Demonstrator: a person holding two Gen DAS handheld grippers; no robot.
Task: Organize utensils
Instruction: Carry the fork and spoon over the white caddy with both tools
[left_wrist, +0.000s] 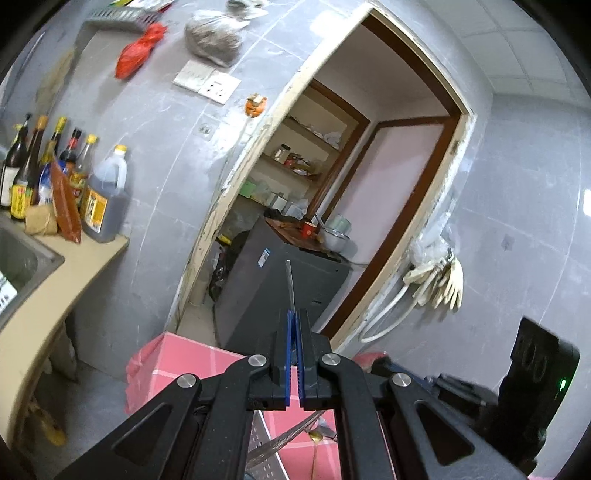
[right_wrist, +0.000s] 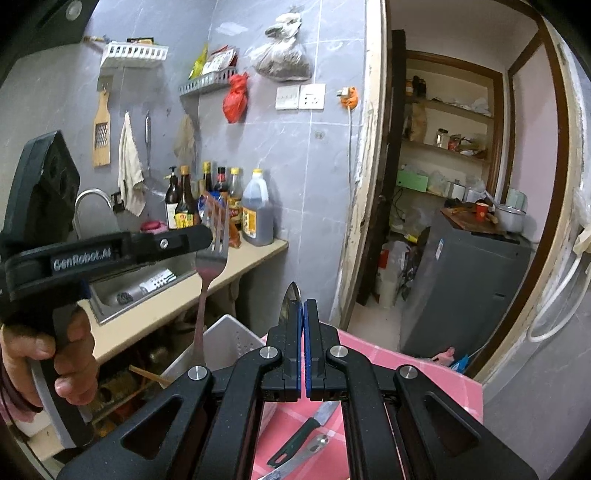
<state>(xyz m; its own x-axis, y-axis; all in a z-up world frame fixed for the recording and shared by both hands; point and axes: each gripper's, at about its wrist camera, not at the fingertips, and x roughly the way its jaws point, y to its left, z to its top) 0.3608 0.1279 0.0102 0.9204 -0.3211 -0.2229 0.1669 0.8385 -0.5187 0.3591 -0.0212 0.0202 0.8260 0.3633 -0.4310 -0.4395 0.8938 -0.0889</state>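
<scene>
Left gripper: its blue pads are clamping a fork; in the left wrist view the fork is showing only edge-on, as a thin metal strip sticking out ahead.
Fork from the right: the right wrist view is showing its tines and handle in full, hanging down over a white perforated basket, with a hand gripping the left tool.
Right gripper: clenched on a spoon, its bowl tip poking out past the left pad.
Pink table: a green-handled knife and a metal utensil are lying on it beneath the right gripper.
Left view only: pale gloves are hanging beside the door frame.
</scene>
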